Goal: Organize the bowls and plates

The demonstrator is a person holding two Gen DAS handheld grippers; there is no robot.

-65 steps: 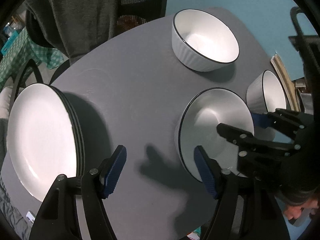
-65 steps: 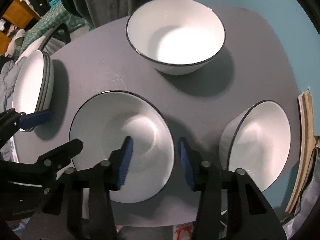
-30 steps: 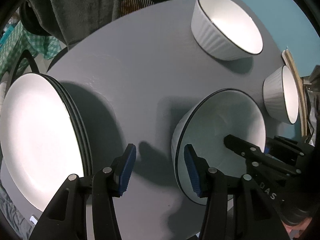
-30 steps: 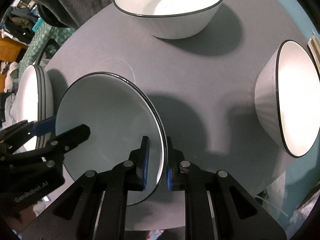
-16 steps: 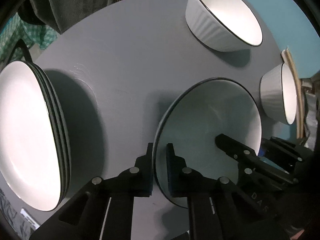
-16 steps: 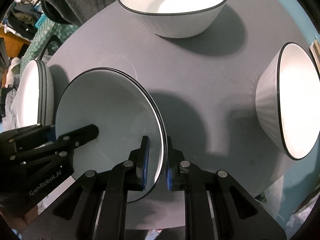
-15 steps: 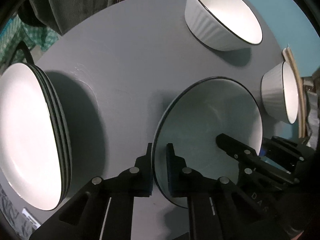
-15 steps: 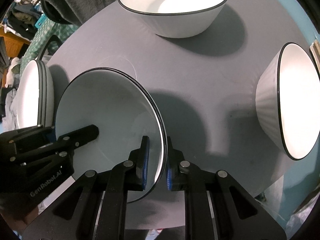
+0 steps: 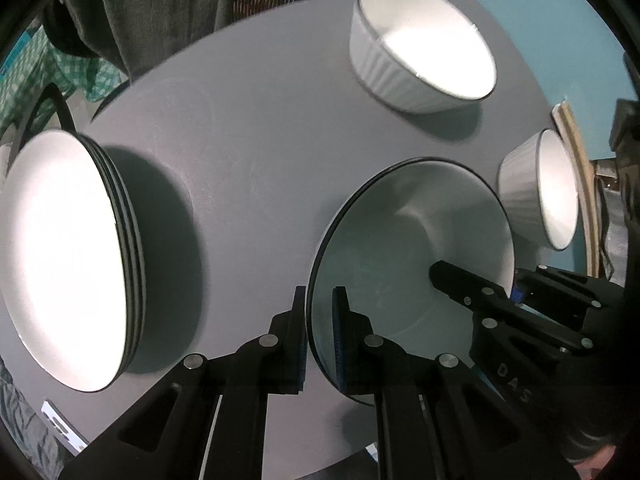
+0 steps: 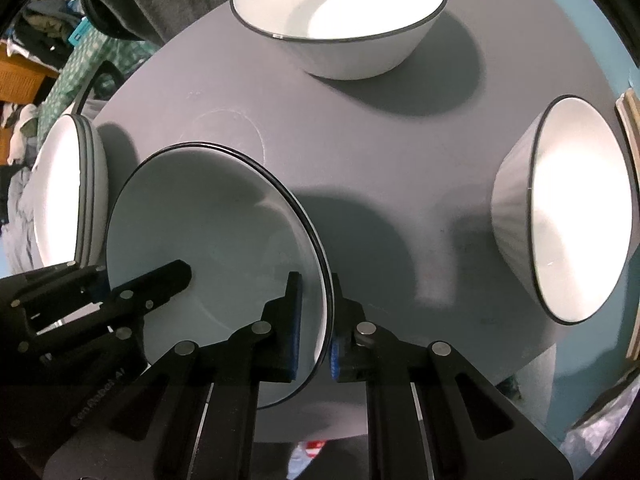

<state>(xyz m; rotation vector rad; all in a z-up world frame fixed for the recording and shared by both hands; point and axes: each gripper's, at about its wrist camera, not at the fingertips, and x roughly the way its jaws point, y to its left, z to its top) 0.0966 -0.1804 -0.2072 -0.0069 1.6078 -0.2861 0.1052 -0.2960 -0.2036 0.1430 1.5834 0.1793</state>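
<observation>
both tongs are now pinching the rim of the deep plate (image 9: 412,248), where a couple of seconds ago they were hanging open above it, and its shadow is spreading beyond it on the grey table (image 9: 248,148), so it seems to be coming up off the surface.

going left to right: out to the left of the left tongs (image 9: 319,336), the plate stack (image 9: 68,256) is sitting near the table edge, well apart from the lifted plate. the left tongs are closing down to a narrow slit, one pad on each face of the plate's left rim. the plate is hanging tilted between the two tools. the right tongs (image 10: 315,320) are clamping the opposite rim the same way, nearly shut with only the rim between the pads. ahead of the right tongs the large bowl (image 10: 340,16) is standing, and off to their right the small bowl (image 10: 568,216) is standing near the table edge.

judging by this, the grasp is done and the carry is starting; the stack on the left looks like the likely destination. with a two-point rim grip, the plate could pivot or slip if the hands drift apart.
</observation>
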